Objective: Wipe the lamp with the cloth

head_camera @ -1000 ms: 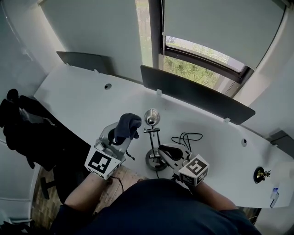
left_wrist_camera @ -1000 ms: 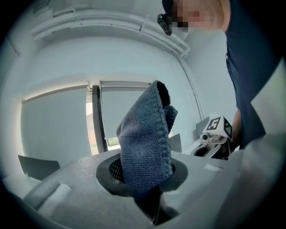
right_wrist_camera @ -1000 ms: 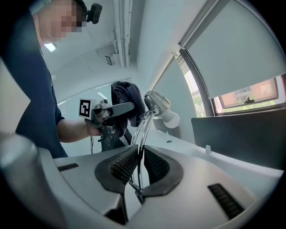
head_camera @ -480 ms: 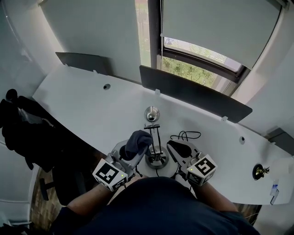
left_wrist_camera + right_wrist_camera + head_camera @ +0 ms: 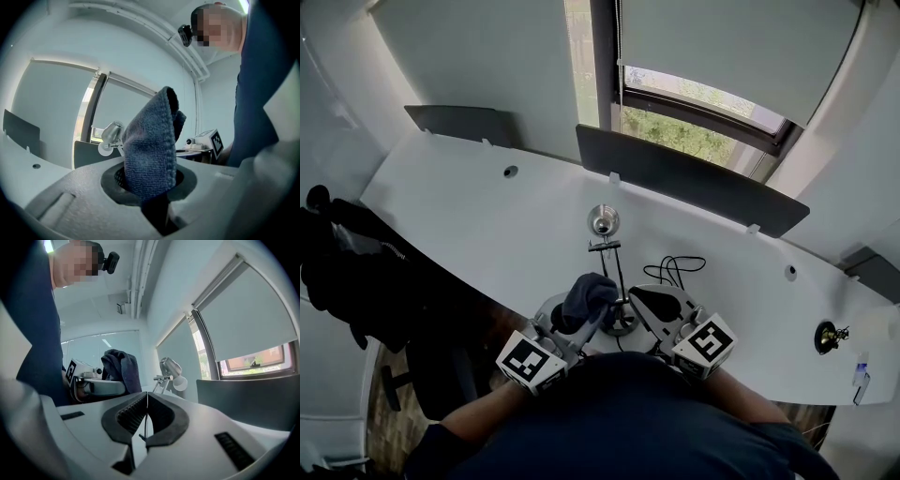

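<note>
Just right of the left hand-held gripper [image 5: 574, 328], clenched on the cloth [image 5: 587, 297], stands the lamp [image 5: 603, 222], the empty right hand-held gripper [image 5: 653, 306] pinched closed beyond it; wiping near the base seems in hand, next calling for strokes up the stem.

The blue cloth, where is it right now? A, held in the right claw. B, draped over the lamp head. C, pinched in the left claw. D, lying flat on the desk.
C: in the left gripper view the cloth stands up pinched in the left claw, while the right claw is shut on nothing and the lamp has a bare head.
</note>
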Demonstrator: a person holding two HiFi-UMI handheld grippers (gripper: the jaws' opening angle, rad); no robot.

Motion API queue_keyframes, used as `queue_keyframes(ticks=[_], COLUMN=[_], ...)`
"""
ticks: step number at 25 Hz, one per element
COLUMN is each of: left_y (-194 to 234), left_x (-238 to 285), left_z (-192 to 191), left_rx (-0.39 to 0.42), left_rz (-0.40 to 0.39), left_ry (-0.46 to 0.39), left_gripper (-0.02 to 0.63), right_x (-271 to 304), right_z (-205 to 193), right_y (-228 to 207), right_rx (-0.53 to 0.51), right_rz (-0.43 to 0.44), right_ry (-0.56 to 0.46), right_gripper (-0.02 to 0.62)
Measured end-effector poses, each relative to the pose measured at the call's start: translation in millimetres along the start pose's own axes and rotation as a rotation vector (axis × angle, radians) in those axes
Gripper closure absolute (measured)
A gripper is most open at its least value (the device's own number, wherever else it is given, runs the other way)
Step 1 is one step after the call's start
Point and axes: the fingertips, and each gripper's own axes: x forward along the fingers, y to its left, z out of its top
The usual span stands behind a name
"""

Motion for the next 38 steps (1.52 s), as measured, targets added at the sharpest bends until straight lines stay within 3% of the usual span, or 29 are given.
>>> queue_keyframes(ticks=[14,22,38], left_y=[-0.3,2.4,2.9], left_x=[-4.4,-5.5,-3.4], left_z=[-11.2,-11.9,-10.8], left_rx=[-0.013,0.015,-0.006], left_rz=[-0.010,-0.011,0.004], left_ry=[0.020,0.019,0.011], left_gripper=[0.526,0.526,0.526], right_x=[10.0,10.4,11.8], right_z=[-5.5,-4.2,-9.4], right_y=[31.0,30.8,28.6], right_rx=[-0.055,-0.051,-0.036], right_rz=[0.073,0.072,0.073], right_ry=[0.024,0.020,0.028], right_gripper=[0.584,0.584,0.584])
